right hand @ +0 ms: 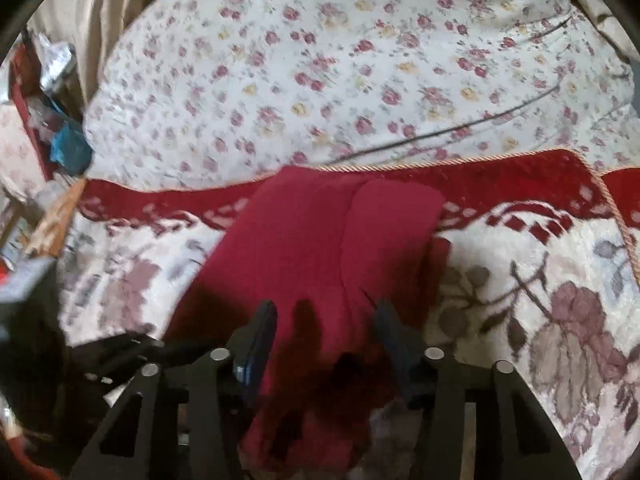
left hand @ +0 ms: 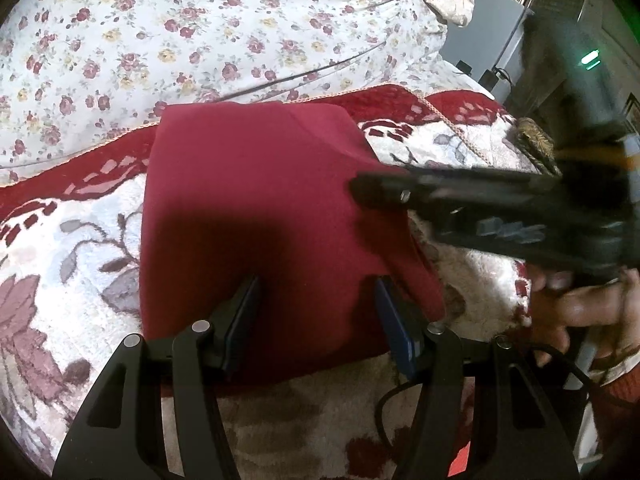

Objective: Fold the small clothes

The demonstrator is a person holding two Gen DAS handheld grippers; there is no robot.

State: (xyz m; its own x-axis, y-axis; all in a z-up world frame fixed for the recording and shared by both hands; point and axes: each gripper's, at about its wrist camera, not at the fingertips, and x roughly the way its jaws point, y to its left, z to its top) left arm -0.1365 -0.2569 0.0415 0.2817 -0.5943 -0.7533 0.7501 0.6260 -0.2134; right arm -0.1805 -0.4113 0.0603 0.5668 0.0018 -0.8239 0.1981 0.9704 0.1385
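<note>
A dark red garment (left hand: 256,208) lies folded on a plush floral blanket (left hand: 68,248). My left gripper (left hand: 318,292) hovers over its near edge with both fingers spread wide and nothing pinched between them. Reaching in from the right, blurred and seen side-on, my right gripper (left hand: 362,190) has its tip over the garment's right side, and a hand (left hand: 580,308) holds it. In the right wrist view the garment (right hand: 304,240) shows a flap laid over its right part. There the right gripper (right hand: 326,312) stands open above the cloth, pads apart from it.
A white sheet with small roses (left hand: 200,28) covers the bed beyond the blanket's red border (right hand: 520,176). A thin black cable (right hand: 460,128) runs across it. Grey furniture (left hand: 492,32) stands at the far right and clutter (right hand: 52,112) at the left bedside.
</note>
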